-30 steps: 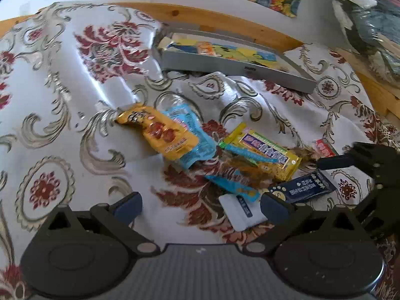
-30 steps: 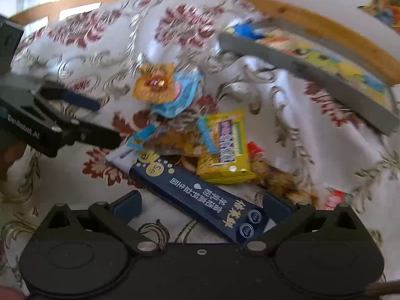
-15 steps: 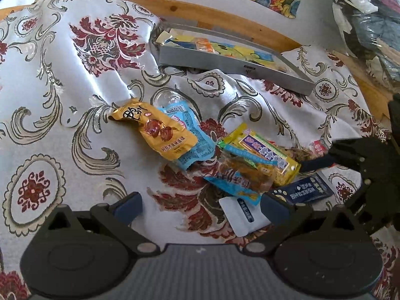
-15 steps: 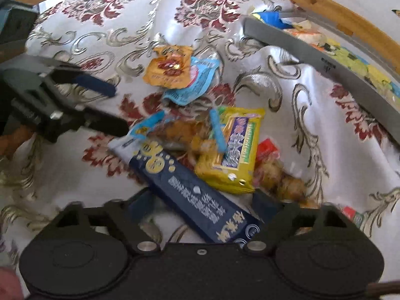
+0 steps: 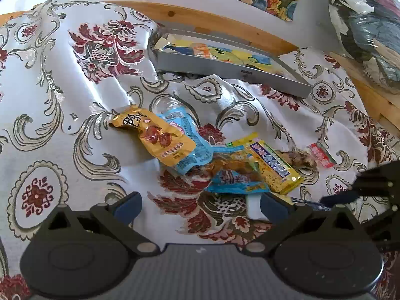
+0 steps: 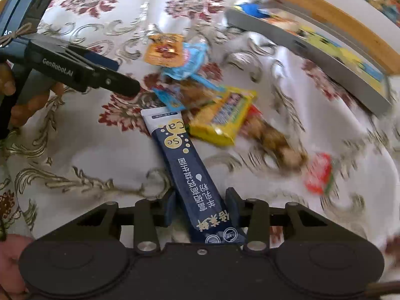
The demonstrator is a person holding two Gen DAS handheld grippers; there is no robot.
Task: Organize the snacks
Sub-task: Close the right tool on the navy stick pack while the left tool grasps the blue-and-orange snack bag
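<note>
A: Two grippers, which is gripping?
B: The right gripper [image 6: 200, 206] is clamping the navy stick sachet [image 6: 186, 161] near the desk's front edge, probably bound for the tray [image 6: 322, 65]; the left gripper [image 5: 200, 203] is waiting, jaws apart

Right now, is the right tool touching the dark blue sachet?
Touching. In the right wrist view the right tool has both fingers pressed against the sides of the dark blue sachet.

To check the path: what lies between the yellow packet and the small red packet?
In the right wrist view, a clear packet of brown snacks lies between yellow packet and red packet.
</note>
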